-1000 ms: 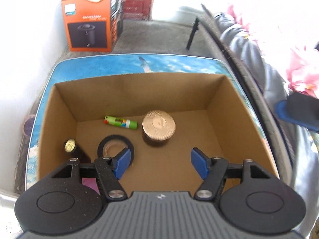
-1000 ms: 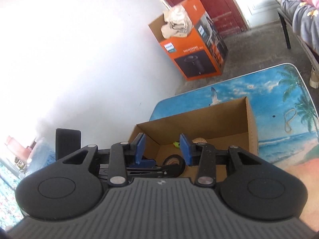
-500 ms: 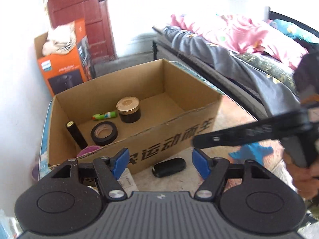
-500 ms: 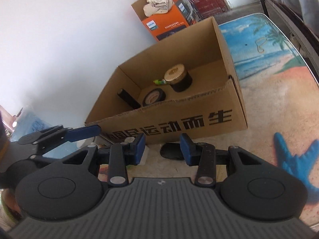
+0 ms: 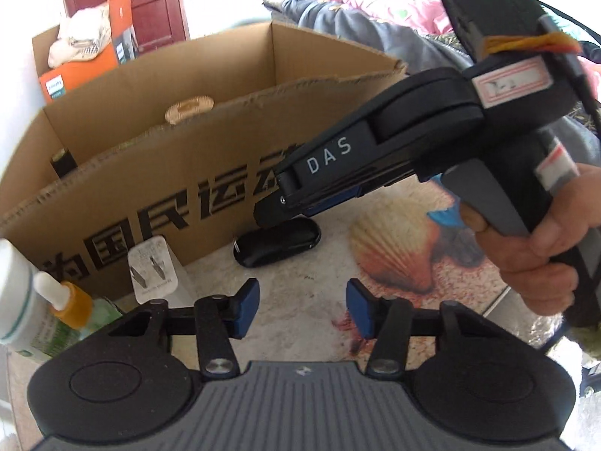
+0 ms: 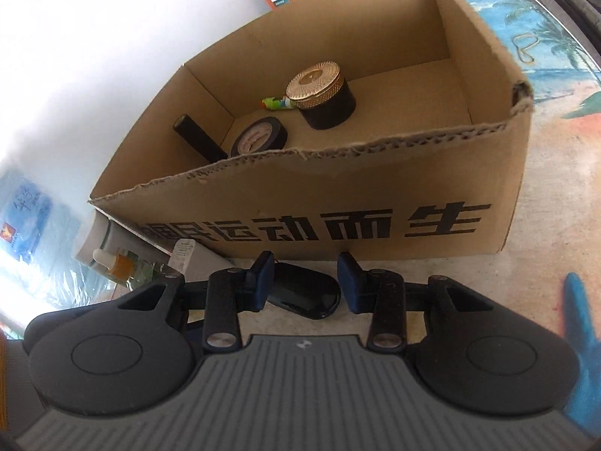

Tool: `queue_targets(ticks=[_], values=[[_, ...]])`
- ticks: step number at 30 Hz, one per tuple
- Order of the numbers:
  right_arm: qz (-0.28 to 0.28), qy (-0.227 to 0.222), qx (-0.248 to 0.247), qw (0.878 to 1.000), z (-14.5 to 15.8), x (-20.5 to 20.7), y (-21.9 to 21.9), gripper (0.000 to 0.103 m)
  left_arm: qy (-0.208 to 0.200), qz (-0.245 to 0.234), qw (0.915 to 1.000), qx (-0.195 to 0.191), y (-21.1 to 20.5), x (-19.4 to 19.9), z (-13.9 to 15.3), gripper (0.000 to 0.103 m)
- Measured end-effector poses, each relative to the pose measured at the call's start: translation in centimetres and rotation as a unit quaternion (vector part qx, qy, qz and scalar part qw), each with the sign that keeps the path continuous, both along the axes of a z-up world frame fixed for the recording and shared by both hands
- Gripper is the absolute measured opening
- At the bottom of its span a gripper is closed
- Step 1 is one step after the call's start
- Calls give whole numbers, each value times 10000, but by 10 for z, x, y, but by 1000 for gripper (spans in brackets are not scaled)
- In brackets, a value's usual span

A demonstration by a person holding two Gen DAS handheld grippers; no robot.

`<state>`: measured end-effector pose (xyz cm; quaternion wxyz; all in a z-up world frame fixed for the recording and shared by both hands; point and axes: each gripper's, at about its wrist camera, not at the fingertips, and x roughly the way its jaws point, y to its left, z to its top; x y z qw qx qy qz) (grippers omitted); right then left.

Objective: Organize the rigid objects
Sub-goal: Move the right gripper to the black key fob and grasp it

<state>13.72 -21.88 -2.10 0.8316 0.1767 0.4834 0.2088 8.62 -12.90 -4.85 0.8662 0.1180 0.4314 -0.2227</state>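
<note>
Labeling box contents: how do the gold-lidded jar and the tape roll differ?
The gold-lidded jar stands tall with a ribbed metallic lid closing its top; the tape roll lies flat and low, its hollow core open. The jar sits farther back, the roll nearer the front wall. Both are round, black-sided, and inside the cardboard box.

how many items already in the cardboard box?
4: gold-lidded jar mid-floor, green tube behind it, black tape roll nearer the front wall, black cylinder leaning in the left corner. The front wall may hide more.

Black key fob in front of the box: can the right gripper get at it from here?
Probably yes. The right gripper is open, with the black key fob lying between its fingers on the table, clear of the cardboard box; nothing blocks it.
</note>
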Motion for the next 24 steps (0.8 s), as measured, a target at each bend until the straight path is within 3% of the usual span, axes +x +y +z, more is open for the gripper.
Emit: queue_targets(ticks=[4, 9, 17, 24], values=[[120, 144, -24, 9998, 1, -5, 4, 36, 201, 52, 9997, -106, 8, 5, -7, 46], [326, 496, 462, 9972, 3, -15, 4, 35, 289, 45, 9992, -260, 23, 4, -6, 48], [-90, 530, 345, 9980, -4, -3, 3, 33, 374, 166, 9979, -499, 40, 11, -5, 54], [6, 796, 641, 9948, -9, -1, 7, 25, 440, 241, 9972, -557, 41, 17, 0, 44]])
